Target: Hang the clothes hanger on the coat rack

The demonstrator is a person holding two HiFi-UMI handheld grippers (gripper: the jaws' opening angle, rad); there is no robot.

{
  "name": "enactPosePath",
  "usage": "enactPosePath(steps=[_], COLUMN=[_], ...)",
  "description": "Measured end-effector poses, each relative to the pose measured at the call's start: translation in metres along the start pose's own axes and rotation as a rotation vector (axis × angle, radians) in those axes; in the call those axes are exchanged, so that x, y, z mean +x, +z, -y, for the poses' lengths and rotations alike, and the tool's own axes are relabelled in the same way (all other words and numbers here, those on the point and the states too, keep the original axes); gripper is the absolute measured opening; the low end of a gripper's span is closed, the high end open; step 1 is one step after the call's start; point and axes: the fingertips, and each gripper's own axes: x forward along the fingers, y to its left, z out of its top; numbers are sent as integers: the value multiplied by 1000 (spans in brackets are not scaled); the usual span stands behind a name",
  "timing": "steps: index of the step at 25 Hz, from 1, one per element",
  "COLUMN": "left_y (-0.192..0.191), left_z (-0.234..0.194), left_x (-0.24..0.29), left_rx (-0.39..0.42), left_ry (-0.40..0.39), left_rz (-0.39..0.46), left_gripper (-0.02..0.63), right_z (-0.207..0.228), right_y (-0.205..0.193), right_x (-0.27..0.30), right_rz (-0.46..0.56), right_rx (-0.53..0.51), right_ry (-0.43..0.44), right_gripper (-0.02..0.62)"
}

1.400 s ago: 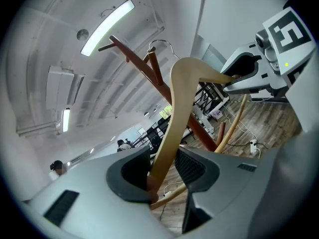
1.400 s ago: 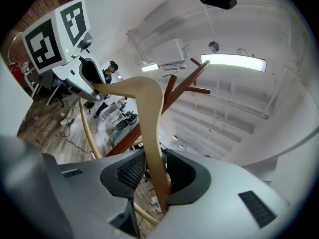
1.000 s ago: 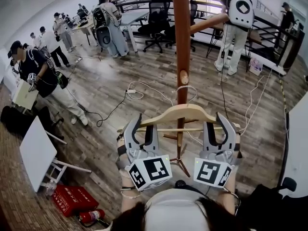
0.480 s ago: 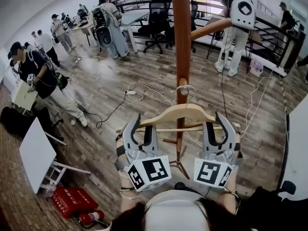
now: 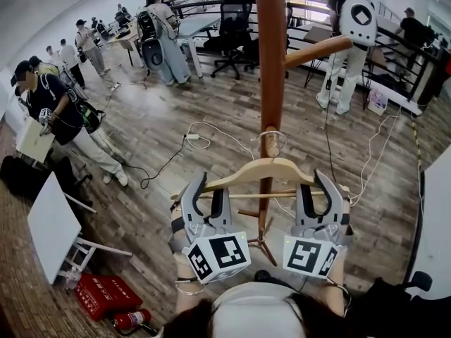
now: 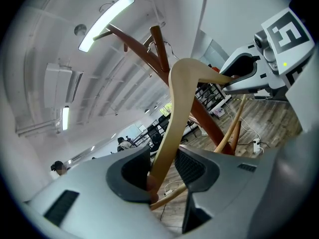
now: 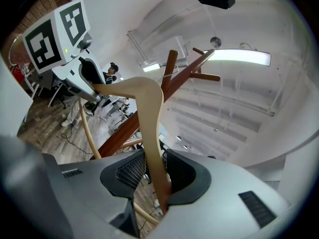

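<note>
Reddish-brown wood formed the tall coat rack pole (image 5: 270, 62), its top cut off in the head view. Just before it the pale wooden clothes hanger (image 5: 264, 166) was held level, one shoulder end clenched in the left tool (image 5: 209, 189), the other in the right tool (image 5: 317, 187). Both ends would best be raised evenly so that the thin wire hook (image 5: 269, 134) could be dropped over a slanted peg (image 5: 317, 49). Whether the hook already touched the pole could not be told.

Nothing legible anywhere right now: the cube (image 5: 218, 256) on the left claw (image 5: 209, 189) and its twin (image 5: 311, 255) on the right claw (image 5: 315, 186) show only black-and-white square markers
</note>
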Motion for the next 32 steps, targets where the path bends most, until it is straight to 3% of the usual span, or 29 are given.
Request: enactPosePath(steps=[8,20,32], left_y=[-1,-22,-20], left_z=[7,19,18], left_x=[11,14,20], left_rx=[-34,1,-22], left_ry=[-7,-19,-2], left_rz=[-26,-61,-66], left_gripper=[153,153,155], right_z=[-5,-19,-19], right_y=[-13,-25,-28], right_x=[11,16,22], right_rz=[-21,-27,-15], right_rx=[5,22,40], right_ry=[25,54,58], right_gripper=[141,141,143])
